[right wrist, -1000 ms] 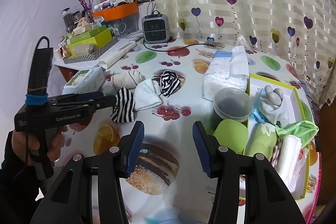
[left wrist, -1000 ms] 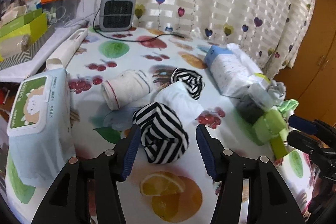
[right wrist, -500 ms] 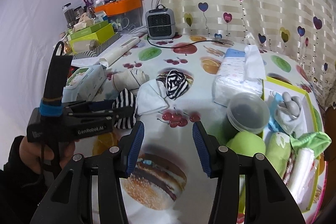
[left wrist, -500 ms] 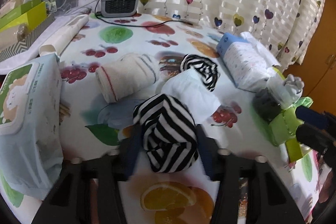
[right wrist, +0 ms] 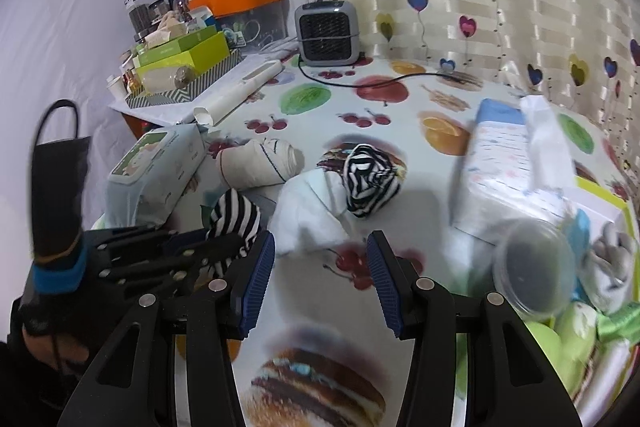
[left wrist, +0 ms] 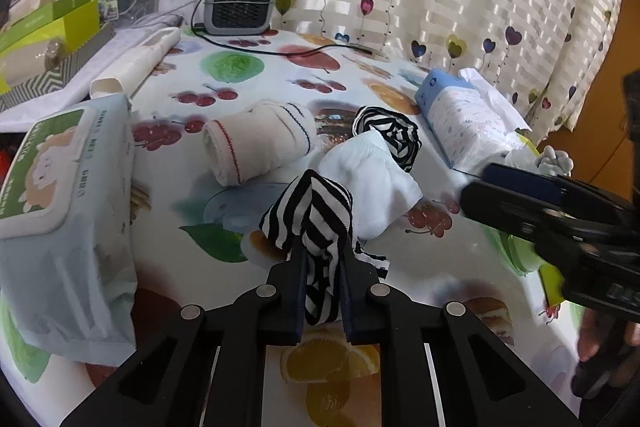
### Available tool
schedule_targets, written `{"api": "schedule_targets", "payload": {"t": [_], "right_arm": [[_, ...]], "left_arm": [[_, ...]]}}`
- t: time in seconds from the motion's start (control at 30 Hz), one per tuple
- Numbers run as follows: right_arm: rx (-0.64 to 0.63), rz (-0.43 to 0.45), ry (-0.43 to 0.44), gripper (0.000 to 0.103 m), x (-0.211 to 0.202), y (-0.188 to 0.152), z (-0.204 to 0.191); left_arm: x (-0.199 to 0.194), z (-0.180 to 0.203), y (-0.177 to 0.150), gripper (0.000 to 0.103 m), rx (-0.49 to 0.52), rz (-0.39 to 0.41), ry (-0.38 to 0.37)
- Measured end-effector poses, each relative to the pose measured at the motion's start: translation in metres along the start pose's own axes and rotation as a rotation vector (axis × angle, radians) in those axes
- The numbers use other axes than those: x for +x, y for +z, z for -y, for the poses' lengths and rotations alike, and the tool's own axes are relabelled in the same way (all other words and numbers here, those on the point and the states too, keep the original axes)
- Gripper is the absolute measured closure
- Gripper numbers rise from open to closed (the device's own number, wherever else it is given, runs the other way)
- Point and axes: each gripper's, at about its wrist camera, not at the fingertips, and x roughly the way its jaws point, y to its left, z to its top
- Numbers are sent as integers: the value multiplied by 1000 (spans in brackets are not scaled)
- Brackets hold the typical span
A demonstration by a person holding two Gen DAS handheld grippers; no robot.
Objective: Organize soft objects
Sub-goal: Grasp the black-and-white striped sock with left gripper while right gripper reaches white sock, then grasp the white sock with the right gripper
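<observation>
Fruit-print cloth covers the bench [left wrist: 248, 67]. Left tongs [left wrist: 322, 279] are clenched on a striped sock [left wrist: 316, 223], bunched upright between the jaws with its length running straight ahead of them. Right tongs [right wrist: 321, 269] stand released, holding nothing. A white sock [right wrist: 310, 211] lies just ahead of the right tongs, slightly to their left, so they are probably nearer to it.

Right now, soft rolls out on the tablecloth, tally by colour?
Striped: 2, one in the left claw as striped roll, one loose as striped bundle
White: 1, white bundle
Cream: 1, cream roll
Total: 4
</observation>
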Motion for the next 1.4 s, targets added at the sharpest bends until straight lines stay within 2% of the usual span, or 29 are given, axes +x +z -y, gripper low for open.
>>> {"api": "schedule_targets", "payload": {"t": [0.33, 0.7, 0.77, 0.83, 0.93, 1.4], "right_arm": [[-7, -43, 36, 54, 46, 13, -3], [12, -102, 51, 54, 77, 18, -4], [14, -102, 55, 55, 77, 17, -4], [7, -100, 53, 63, 75, 15, -4], [2, -92, 48, 69, 70, 13, -4], [20, 16, 75, 71, 10, 6, -7]], "left_arm": [[-7, -3, -3, 90, -7, -1, -13], [-3, -6, -4, 90, -16, -16, -6], [-3, -6, -4, 90, -15, -17, -5], [-3, -5, -3, 90, -13, -15, -6], [-5, -4, -2, 90, -9, -9, -7], [-40, 13, 1, 90, 24, 59, -14]]}}
